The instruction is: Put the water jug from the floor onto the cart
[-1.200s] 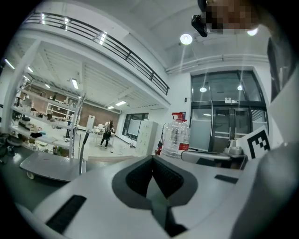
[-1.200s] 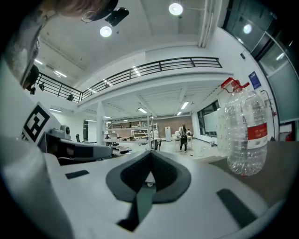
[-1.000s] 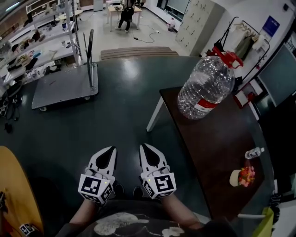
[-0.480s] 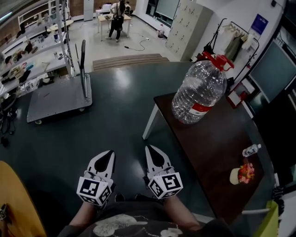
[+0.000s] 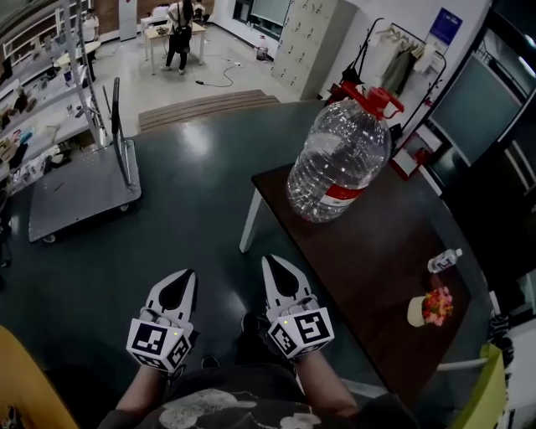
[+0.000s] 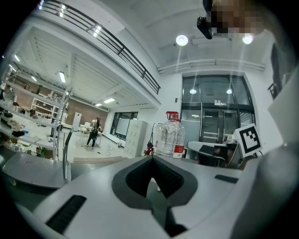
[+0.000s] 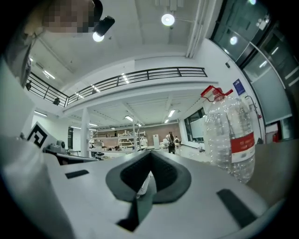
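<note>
The water jug (image 5: pixel 339 163) is a large clear bottle with a red cap, handle and label band. It stands upright on the near-left corner of a dark brown table (image 5: pixel 377 268), not on the floor. The cart (image 5: pixel 75 188), a flat grey platform trolley with an upright handle, stands on the floor at the far left. My left gripper (image 5: pixel 177 281) and right gripper (image 5: pixel 276 266) are held low and side by side, pointing forward, both shut and empty. The jug (image 6: pixel 170 135) shows ahead in the left gripper view, and the jug (image 7: pixel 231 140) stands close on the right in the right gripper view.
A small plastic bottle (image 5: pixel 442 261) and a cup with pink flowers (image 5: pixel 427 308) sit on the table's right side. Dark floor stretches between me and the cart. Lockers (image 5: pixel 310 42) and a person (image 5: pixel 180 25) at a desk are far back. A yellow surface (image 5: pixel 17 377) lies at bottom left.
The jug and table have drifted left and closer in the head view, and the cart has slid toward the left edge. Both grippers stay shut and have moved forward a little.
</note>
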